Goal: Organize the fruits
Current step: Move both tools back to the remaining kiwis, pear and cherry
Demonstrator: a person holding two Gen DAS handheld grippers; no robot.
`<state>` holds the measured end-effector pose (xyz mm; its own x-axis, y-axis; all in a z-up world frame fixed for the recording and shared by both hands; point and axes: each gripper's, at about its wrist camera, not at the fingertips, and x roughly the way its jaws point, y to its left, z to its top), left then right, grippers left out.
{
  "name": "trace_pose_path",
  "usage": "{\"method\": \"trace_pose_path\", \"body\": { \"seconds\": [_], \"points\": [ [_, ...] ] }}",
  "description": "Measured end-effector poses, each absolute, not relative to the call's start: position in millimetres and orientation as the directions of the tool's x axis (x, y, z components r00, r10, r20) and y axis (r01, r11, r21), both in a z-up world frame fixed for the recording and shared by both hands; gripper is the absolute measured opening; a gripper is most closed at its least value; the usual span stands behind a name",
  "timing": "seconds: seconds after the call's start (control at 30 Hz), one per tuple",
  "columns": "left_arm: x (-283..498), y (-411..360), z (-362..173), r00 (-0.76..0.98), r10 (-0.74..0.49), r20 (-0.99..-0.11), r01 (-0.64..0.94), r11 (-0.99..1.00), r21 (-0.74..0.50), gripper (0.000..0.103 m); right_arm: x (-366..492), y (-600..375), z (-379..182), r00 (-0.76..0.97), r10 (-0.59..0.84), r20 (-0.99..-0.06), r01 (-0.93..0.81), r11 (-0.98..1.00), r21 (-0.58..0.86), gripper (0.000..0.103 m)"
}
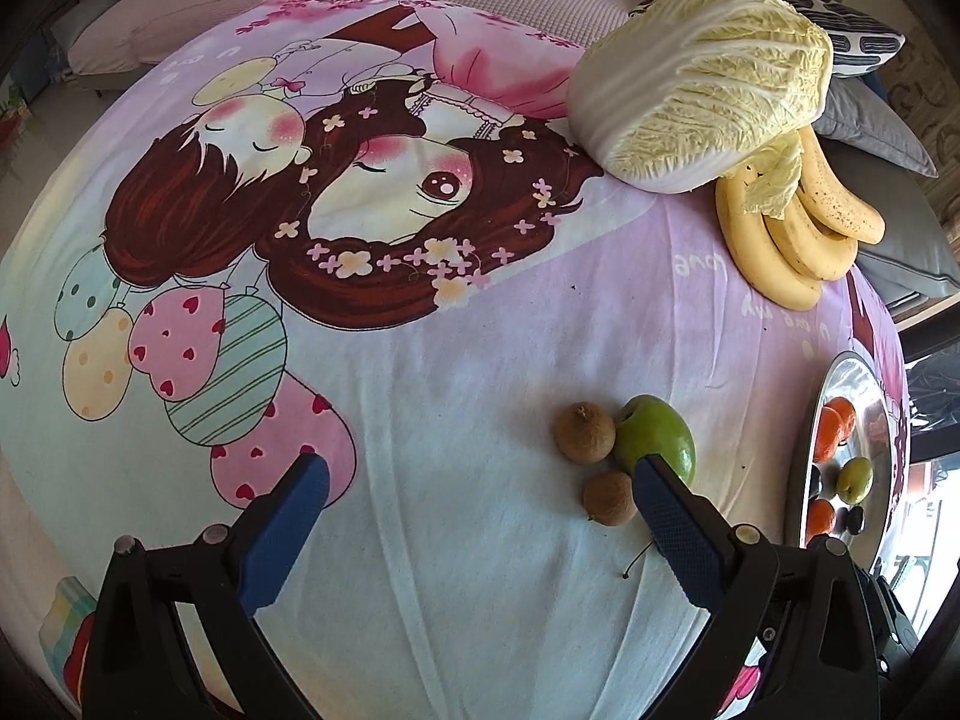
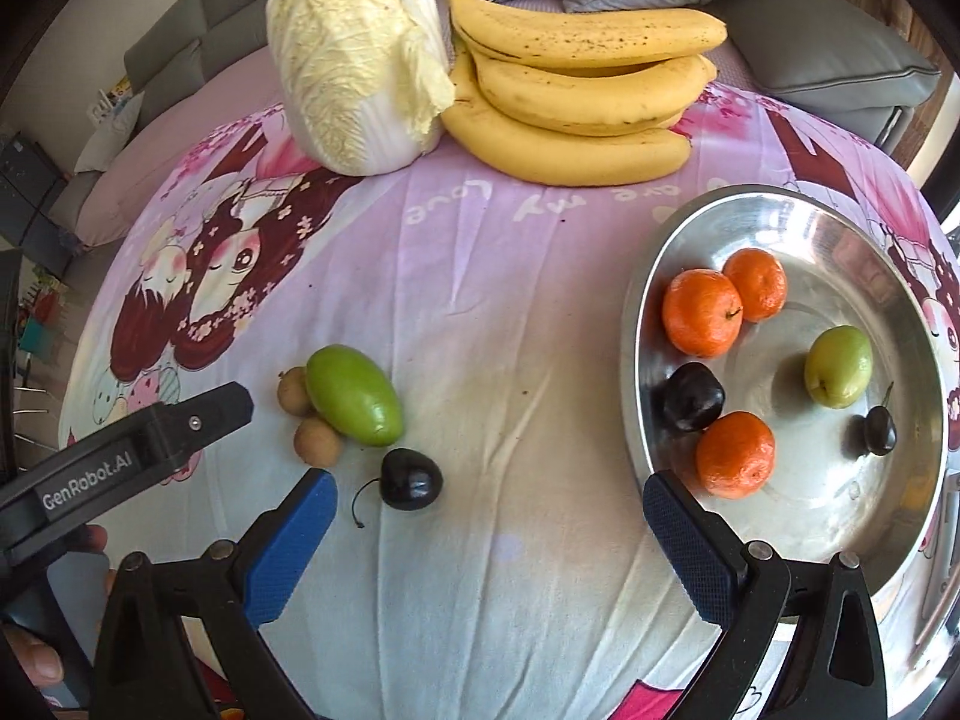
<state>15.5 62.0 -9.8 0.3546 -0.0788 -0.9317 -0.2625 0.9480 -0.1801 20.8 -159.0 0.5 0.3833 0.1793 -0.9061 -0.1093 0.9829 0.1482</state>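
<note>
A dark cherry (image 2: 411, 479) lay loose on the cartoon-print cloth (image 2: 510, 360), just ahead of the right gripper (image 2: 489, 516) at about eleven o'clock from the gap between its blue pads, nearer the left pad and touching neither. It was glossy, almost black, with a thin curved stem trailing toward seven o'clock. The right gripper's jaws stood wide apart and empty.

At ten o'clock from the cherry sat a green mango-shaped fruit (image 2: 354, 395) with two small brown longans (image 2: 317, 439) touching it. In the left wrist view the left gripper (image 1: 480, 489) was likewise spread wide, holding nothing, its right pad overlapping the green fruit's near edge; whether it touched could not be told.

At three o'clock from the cherry, the steel tray (image 2: 888, 540) held three tangerines (image 2: 702, 312), a green fruit (image 2: 838, 366), a dark plum (image 2: 691, 396) and another cherry (image 2: 880, 431). At twelve o'clock lay a banana bunch (image 2: 576, 90) beside a napa cabbage (image 2: 354, 54).
</note>
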Motion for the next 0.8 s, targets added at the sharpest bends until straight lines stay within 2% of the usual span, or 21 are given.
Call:
{"method": "trace_pose_path", "body": {
  "seconds": [0.47,0.63,0.8],
  "points": [
    [26.7,65.3,-22.3,0.340,-0.118,-0.933,-0.255,0.943,-0.212,0.101,37.9,-145.4,-18.0,0.296,0.349,-0.889,-0.165,0.936,0.312,0.103],
    [27.2,65.9,-21.4,0.361,-0.130,-0.924,-0.250,0.941,-0.230,0.101,40.4,-145.6,-23.4,0.304,0.255,-0.918,-0.156,0.964,0.217,0.103],
    [30.8,65.1,-23.7,0.359,-0.148,-0.921,-0.246,0.937,-0.247,0.101,40.5,-147.6,-20.9,0.315,0.279,-0.907,-0.173,0.957,0.234,0.103]
  ]
}}
